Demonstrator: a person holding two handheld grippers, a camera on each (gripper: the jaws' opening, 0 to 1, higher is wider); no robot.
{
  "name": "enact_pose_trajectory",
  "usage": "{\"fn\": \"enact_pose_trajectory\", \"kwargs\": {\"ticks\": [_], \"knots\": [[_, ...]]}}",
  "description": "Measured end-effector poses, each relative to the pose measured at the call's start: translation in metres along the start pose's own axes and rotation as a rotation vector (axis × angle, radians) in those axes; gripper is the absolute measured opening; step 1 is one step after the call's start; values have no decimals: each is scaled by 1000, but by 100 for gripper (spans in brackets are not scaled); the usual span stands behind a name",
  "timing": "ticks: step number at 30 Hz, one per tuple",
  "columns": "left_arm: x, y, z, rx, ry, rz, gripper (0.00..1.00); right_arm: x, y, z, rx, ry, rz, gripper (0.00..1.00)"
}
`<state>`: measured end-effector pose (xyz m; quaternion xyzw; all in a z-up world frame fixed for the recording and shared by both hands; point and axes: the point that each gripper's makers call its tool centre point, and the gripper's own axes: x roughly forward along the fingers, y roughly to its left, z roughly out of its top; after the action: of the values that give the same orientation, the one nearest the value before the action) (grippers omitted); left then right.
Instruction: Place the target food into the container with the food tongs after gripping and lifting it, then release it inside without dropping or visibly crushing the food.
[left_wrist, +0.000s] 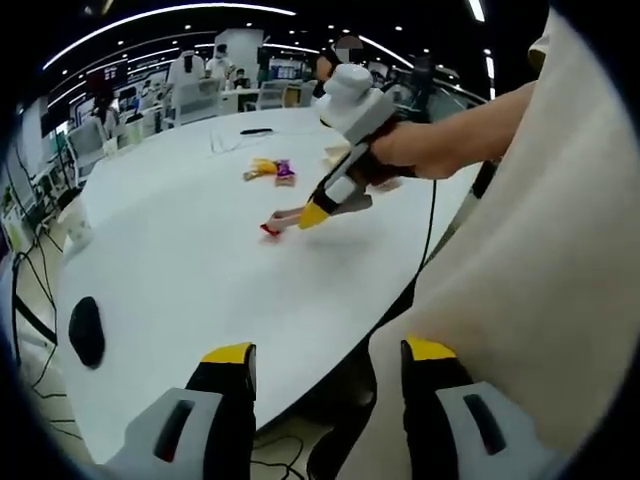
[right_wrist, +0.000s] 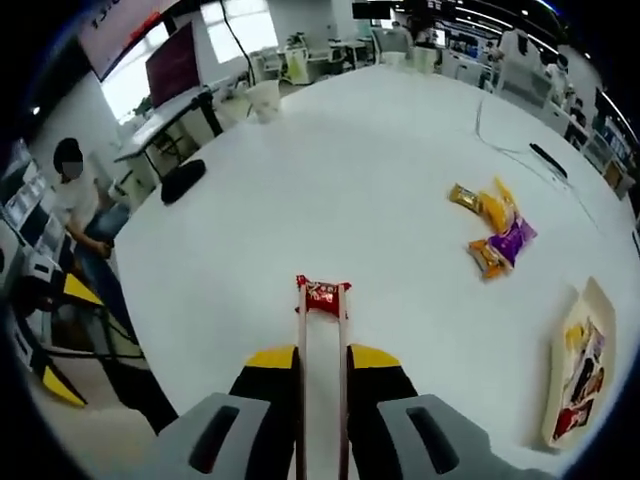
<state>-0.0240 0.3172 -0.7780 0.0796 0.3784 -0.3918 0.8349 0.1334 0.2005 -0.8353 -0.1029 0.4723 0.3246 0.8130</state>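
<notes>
Red snack packet (right_wrist: 323, 296), small with white print too fine to read, sits on the white table (right_wrist: 330, 160) pinched between the tips of the food tongs (right_wrist: 321, 390). The tongs' two pale arms run up from between the yellow-tipped jaws of the right gripper (right_wrist: 322, 365), which are drawn close together on them. Whether the packet is lifted clear of the tabletop or touching it cannot be told from the right gripper view.

From the left gripper view the same packet (left_wrist: 271, 229) is a red speck at the tong tips, low against the table (left_wrist: 200, 280). The right gripper (left_wrist: 322, 211) there comes in from the right, held by a hand (left_wrist: 420, 150) whose fingers cover much of its body. A light sleeve and garment take up the right side of that view and hide the table's near edge.

The left gripper (left_wrist: 330, 365) holds nothing, jaws spread wide, over the table edge.

Off to the right in the right gripper view lie several yellow, orange and purple snack packets (right_wrist: 497, 232) in a loose cluster, well apart from the tongs; in the left gripper view they are a small bright blur (left_wrist: 271, 170). The pale tray (right_wrist: 578, 365) with wrapped snacks in it is partly cut off at that view's edge. A dark oval object (right_wrist: 182, 182) lies near the far table edge; what it is cannot be made out.
</notes>
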Motion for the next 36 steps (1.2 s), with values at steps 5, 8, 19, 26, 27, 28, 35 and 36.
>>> {"fn": "enact_pose_trajectory", "kwargs": {"ticks": [5, 8, 19, 26, 27, 28, 35, 36], "knots": [[4, -4, 7, 11, 3, -11, 58, -11, -2, 4, 31, -38, 6, 16], [7, -6, 10, 17, 2, -15, 58, -17, -3, 5, 41, -47, 12, 16], [20, -20, 26, 33, -14, -33, 59, -53, -20, 26, 29, -123, -9, 16], [27, -27, 40, 41, -31, -35, 59, -73, -33, 35, 25, -159, -21, 16], [28, -28, 44, 39, -37, -30, 60, -75, -34, 35, 24, -161, -22, 16], [28, -26, 46, 38, -45, -17, 61, -77, -36, 35, 25, -166, -23, 16], [27, -16, 62, 21, -91, 54, 63, -88, -45, 32, 32, -186, -25, 16], [27, -16, 64, 12, -99, 59, 63, -90, -46, 31, 38, -188, -24, 16]]}}
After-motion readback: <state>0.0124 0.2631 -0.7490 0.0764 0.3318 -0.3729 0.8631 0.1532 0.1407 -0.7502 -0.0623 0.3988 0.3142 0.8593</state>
